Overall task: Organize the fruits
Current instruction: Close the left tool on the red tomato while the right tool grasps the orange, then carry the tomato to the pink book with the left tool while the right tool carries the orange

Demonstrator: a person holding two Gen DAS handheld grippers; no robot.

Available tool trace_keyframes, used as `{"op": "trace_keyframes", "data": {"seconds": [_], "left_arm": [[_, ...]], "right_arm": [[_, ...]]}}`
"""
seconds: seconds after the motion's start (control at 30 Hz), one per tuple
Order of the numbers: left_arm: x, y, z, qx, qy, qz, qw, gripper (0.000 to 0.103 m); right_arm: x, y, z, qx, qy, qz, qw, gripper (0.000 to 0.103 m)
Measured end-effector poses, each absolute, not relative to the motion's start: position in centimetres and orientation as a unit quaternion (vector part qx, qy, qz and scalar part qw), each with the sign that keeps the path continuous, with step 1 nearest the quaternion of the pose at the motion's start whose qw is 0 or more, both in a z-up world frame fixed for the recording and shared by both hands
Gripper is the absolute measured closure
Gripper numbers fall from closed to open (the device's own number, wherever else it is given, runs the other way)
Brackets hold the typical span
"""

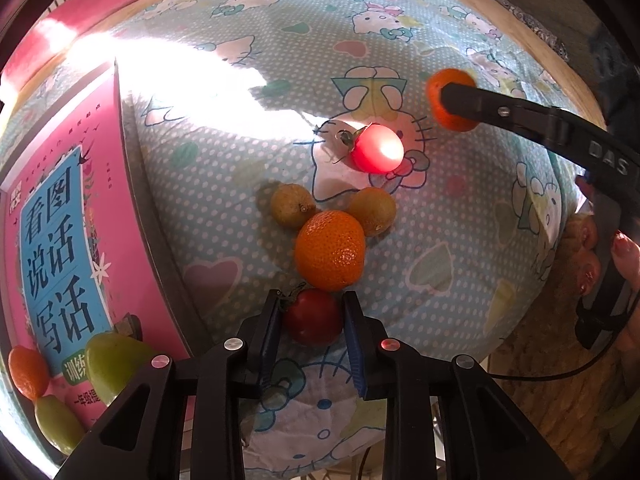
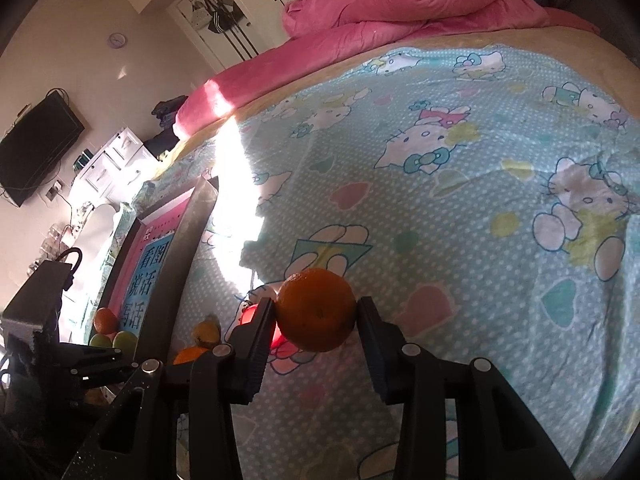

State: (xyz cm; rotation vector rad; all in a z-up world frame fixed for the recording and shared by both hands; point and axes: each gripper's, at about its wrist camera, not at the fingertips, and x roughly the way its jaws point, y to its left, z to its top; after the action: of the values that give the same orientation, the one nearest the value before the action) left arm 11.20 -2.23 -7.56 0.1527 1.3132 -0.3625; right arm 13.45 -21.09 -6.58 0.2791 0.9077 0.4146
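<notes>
The tray [image 1: 132, 184] holds an orange and green fruits; left fingers [image 1: 276, 320] grasp a red fruit [image 1: 314, 316], right fingers [image 2: 262, 320] an orange [image 2: 316, 310].

book cover [image 1: 60, 240]: 看图说话写话, large dark characters | right claw arm [image 1: 608, 160]: "DAS" in pale letters

Orange mandarin [image 2: 316, 310] lifted off the bedsheet, dark-red tomato [image 1: 314, 316] seemingly resting.

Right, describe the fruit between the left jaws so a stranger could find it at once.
Start at the big pink book lying on the cartoon-cat bedsheet. Right of it sits a small cluster of fruit; the nearest piece, just below the orange, is a small tomato. It is dark red, unlike the bright sunlit red tomato farther off.
</notes>
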Motion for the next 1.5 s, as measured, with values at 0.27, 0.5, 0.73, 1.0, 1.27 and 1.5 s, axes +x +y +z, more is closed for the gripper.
{"op": "trace_keyframes", "data": {"seconds": [0.27,0.5,0.73,1.0,1.27,1.5], "left_arm": [[12.1,-3.1,-7.3,0.066,0.609,-0.163,0.773,0.073],[11.5,-3.3,-5.8,0.061,0.594,-0.169,0.784,0.073],[10.7,-2.9,-4.5,0.056,0.583,-0.167,0.793,0.073],[10.1,-1.6,-3.5,0.045,0.572,-0.161,0.803,0.073],[9.4,-0.8,-1.2,0.036,0.547,-0.158,0.821,0.073],[8.7,0.9,0.4,0.022,0.531,-0.146,0.834,0.073]], "right_arm": [[11.3,-21.2,-5.3,0.124,0.411,0.190,0.883,0.061],[10.0,-20.4,-4.0,0.111,0.392,0.201,0.891,0.061],[9.1,-20.3,-3.4,0.110,0.386,0.200,0.894,0.061],[8.6,-19.6,-3.1,0.093,0.382,0.198,0.898,0.061],[7.7,-18.7,-1.8,0.077,0.362,0.205,0.906,0.061],[6.6,-16.7,-0.4,0.061,0.348,0.226,0.908,0.061]]}}
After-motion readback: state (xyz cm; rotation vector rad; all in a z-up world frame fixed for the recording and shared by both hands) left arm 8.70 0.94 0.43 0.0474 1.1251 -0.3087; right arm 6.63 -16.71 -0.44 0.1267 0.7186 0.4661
